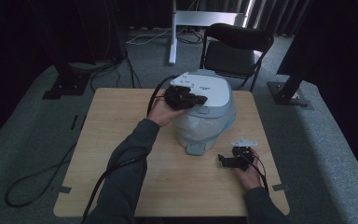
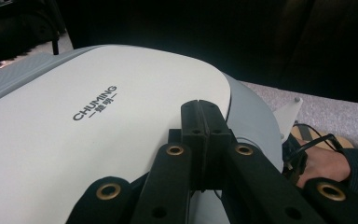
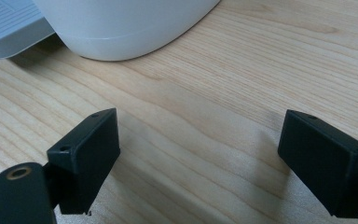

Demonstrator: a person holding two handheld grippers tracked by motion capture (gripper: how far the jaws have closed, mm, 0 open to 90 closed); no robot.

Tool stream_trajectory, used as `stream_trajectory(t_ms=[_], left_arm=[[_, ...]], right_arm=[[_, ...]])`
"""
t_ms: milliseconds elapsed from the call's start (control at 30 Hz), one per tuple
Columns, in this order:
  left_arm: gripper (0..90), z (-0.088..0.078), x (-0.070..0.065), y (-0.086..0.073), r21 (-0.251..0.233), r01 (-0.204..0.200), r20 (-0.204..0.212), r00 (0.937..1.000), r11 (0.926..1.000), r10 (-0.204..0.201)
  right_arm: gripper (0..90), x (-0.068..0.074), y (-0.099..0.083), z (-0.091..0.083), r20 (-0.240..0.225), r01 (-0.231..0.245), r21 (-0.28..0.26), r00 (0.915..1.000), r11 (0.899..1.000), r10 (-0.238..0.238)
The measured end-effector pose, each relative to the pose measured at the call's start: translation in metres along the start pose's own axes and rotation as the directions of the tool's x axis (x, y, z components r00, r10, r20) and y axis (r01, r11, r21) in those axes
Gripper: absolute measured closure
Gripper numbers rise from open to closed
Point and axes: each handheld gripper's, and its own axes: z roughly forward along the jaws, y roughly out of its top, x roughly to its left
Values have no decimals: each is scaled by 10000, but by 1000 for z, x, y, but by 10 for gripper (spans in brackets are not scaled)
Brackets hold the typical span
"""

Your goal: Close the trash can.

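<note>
A white pedal bin (image 1: 204, 116) with a grey-rimmed lid (image 1: 210, 87) stands at the far middle of the wooden table (image 1: 121, 135). Its grey foot pedal (image 1: 195, 148) points toward me. My left gripper (image 1: 199, 100) is over the lid's front edge; in the left gripper view its jaws (image 2: 199, 105) are pressed together with nothing between them, just above the lid (image 2: 98, 116) marked CHUMING. My right gripper (image 1: 223, 160) rests low on the table right of the pedal. It is open (image 3: 198, 140) and empty, facing the bin's base (image 3: 121, 28) and pedal (image 3: 4, 23).
A black folding chair (image 1: 235, 46) stands just behind the table's far edge. Cables (image 1: 32, 182) trail over the grey carpet at the left, and dark stand bases (image 1: 65, 86) sit at both far corners. Bare tabletop (image 3: 223, 88) lies between the right jaws.
</note>
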Motion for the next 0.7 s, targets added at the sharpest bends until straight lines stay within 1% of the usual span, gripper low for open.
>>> stream_trajectory(t_ms=[67, 100, 167, 233, 300, 333, 367, 433, 533, 633, 667, 700], left_arm=[[900, 0, 0, 0, 38, -11, 15, 10000, 10000, 11], [900, 1, -1, -2, 222, -97, -11, 10000, 9997, 98], [900, 1, -1, -3, 71, -14, -1, 10000, 10000, 14], [900, 1, -1, -4, -30, 29, -215, 9998, 10000, -29], [900, 1, 0, -4, -124, 65, -289, 9996, 9999, -69], [900, 1, 1, -4, -217, 121, -360, 9993, 9997, -129], [899, -1, 2, -4, -440, 213, -337, 9992, 9988, -228], [898, -8, 4, -2, -714, 260, -673, 9973, 9971, -308], [897, -18, 5, 0, -779, 241, -1160, 9927, 9967, -331], [882, -28, 8, -3, -853, 314, -1467, 9882, 9959, -437], [878, -28, 8, -3, -853, 314, -1467, 9882, 9959, -437], [878, -35, 11, -6, -996, 465, -1711, 9832, 9939, -632]], right_arm=[[116, 0, 0, 0, 0, 1, 0, 10000, 10000, -1], [116, 0, 0, 0, -1, -4, 1, 10000, 10000, 4], [121, 0, 0, 0, -10, 4, -5, 10000, 10000, -4], [121, 0, 0, 0, -16, 0, -8, 10000, 10000, 0], [121, 0, 0, 0, -17, 0, -9, 10000, 10000, 0], [121, 0, 0, 0, -17, 1, -7, 10000, 10000, -1], [121, 0, 0, 0, -21, 2, -9, 10000, 10000, -2], [121, 0, 0, 0, -30, 27, -16, 10000, 10000, -27], [121, 0, 0, 0, -33, 21, -13, 10000, 10000, -21], [121, 0, 0, 0, -24, 25, -16, 10000, 10000, -25], [121, 0, 0, 0, -24, 25, -16, 10000, 10000, -25], [121, 0, 0, 0, -26, 23, -16, 10000, 10000, -23]])
